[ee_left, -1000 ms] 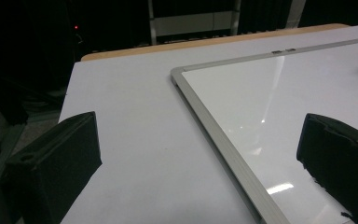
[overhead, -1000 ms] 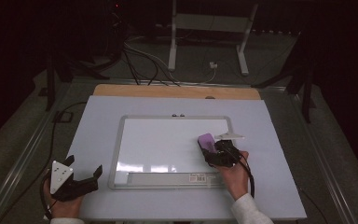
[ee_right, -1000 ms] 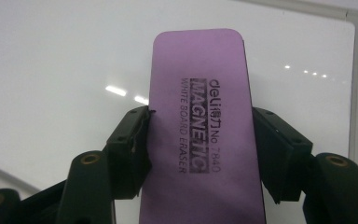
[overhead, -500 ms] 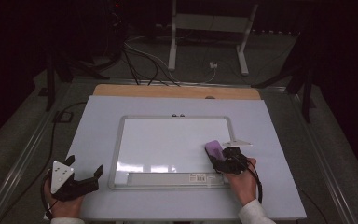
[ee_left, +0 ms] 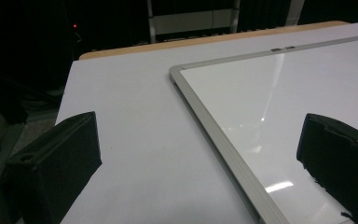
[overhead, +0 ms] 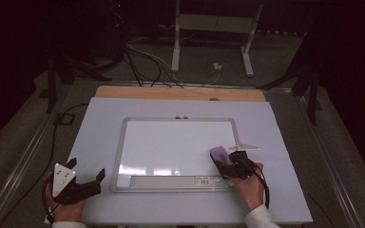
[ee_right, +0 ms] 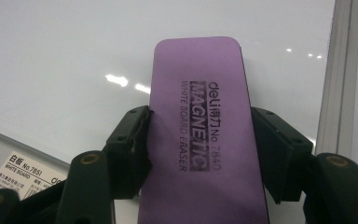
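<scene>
The right gripper (ee_right: 198, 154) clamps the purple eraser (ee_right: 205, 135) flat on the whiteboard (overhead: 171, 142) near its right frame, while the left gripper (overhead: 86, 183), jaws apart, rests on the table (overhead: 100, 114) beside the board's lower-left corner.

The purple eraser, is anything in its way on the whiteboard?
Nothing visible is. The right gripper holds the eraser by its sides near the lower right corner of the whiteboard, whose white surface looks bare. The left gripper is open, off the board's left edge.
</scene>
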{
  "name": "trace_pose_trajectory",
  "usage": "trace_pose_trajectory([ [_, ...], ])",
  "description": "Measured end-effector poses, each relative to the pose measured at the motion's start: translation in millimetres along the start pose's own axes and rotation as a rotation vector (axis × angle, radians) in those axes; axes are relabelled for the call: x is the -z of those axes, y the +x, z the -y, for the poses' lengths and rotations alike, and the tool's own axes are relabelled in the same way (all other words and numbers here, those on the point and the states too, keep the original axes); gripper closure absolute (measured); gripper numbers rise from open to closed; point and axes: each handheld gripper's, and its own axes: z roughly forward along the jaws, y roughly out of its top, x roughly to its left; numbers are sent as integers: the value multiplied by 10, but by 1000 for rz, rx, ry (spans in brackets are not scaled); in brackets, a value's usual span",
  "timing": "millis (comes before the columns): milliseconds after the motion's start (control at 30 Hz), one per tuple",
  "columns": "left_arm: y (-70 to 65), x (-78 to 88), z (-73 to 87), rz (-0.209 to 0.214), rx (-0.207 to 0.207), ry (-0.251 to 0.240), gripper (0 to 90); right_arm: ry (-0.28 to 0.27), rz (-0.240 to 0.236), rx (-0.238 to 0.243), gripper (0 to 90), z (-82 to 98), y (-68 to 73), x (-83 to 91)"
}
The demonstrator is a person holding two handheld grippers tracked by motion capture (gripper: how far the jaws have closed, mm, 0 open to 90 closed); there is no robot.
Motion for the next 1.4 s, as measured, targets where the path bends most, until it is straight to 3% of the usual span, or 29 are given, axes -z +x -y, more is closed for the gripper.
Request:
trace_pose_trajectory([
  [167,2,0,1,0,0,1,5,0,-11,0,367,0,-10,14],
  [267,3,-3,3,-1,1,1,5,-27,0,14,323,-2,7,56],
  [467,1,-2,2,0,0,1,5,-82,22,80,305,-14,89,177],
  [567,0,-2,1,0,-1,1,5,-81,18,134,341,-2,140,205],
  [667,-4,-2,1,0,-2,1,4,-64,16,151,359,18,153,184],
  [833,-1,-2,1,1,-1,1,4,-44,18,149,392,31,123,143],
  [1033,-4,-1,0,1,-3,0,4,-39,24,112,451,21,55,160],
  [1400,-8,-1,-1,0,-4,1,4,-42,-37,24,523,7,-116,194],
])
